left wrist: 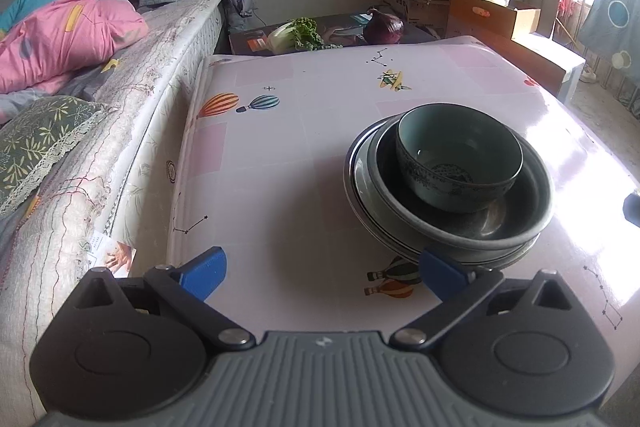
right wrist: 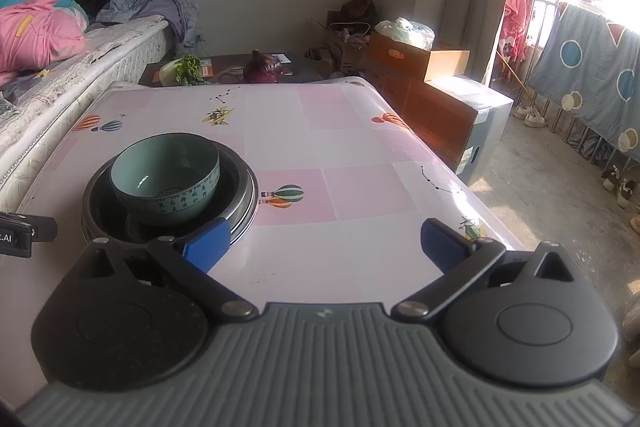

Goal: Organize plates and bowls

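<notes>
A pale green bowl [left wrist: 460, 155] [right wrist: 166, 179] with a patterned band sits inside a dark shallow bowl [left wrist: 516, 223] [right wrist: 100, 203], which rests on stacked plates [left wrist: 360, 187] [right wrist: 248, 215] on the pink table [left wrist: 280, 187] [right wrist: 352, 187]. My left gripper [left wrist: 324, 271] is open with only tablecloth between its fingers; its right blue pad [left wrist: 440, 273] stands just in front of the stack's near rim. My right gripper [right wrist: 326, 243] is open too, to the right of the stack, with its left blue pad [right wrist: 208, 243] in front of the plates' edge. Nothing is held.
A bed [left wrist: 100, 131] with a pink quilt [left wrist: 60, 27] runs along the table's left side. Beyond the far edge a low stand carries a cabbage [left wrist: 296, 35] and a purple onion [left wrist: 384, 27]. Cardboard boxes [right wrist: 432, 95] stand right of the table. Part of the left gripper [right wrist: 20, 231] shows in the right wrist view.
</notes>
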The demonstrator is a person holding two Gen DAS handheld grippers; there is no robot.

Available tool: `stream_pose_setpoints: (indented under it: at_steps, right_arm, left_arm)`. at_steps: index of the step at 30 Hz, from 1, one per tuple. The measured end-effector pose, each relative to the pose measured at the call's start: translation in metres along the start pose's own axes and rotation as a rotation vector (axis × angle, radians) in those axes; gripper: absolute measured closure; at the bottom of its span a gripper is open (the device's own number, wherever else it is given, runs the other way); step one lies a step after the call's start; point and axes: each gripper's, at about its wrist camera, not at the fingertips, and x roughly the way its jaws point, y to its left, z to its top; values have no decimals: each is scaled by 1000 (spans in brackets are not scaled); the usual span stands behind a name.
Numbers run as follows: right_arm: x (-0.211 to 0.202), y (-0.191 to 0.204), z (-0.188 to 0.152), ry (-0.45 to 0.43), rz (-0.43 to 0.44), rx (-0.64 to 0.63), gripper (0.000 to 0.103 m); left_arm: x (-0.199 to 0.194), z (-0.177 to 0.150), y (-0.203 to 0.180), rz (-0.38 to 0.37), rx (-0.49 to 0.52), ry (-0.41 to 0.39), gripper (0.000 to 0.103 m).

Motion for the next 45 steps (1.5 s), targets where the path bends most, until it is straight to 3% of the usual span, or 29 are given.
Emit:
stream_pose_setpoints:
  at_steps: [6,14,27,45]
  right_arm:
    - [-5,7,8,64,175,9,1]
    - [3,23,15,129,238,8,1]
    - [26,28,11,186,75,-21,1]
    - [20,40,12,169,164,-64,1]
  left_arm:
    - [-4,-2,5,21,-43,6,0]
    - [7,-3,4,7,-69,90,0]
    - [15,-2,4,22,-67,118,0]
    - [17,-2,-4,-21,-40,138,0]
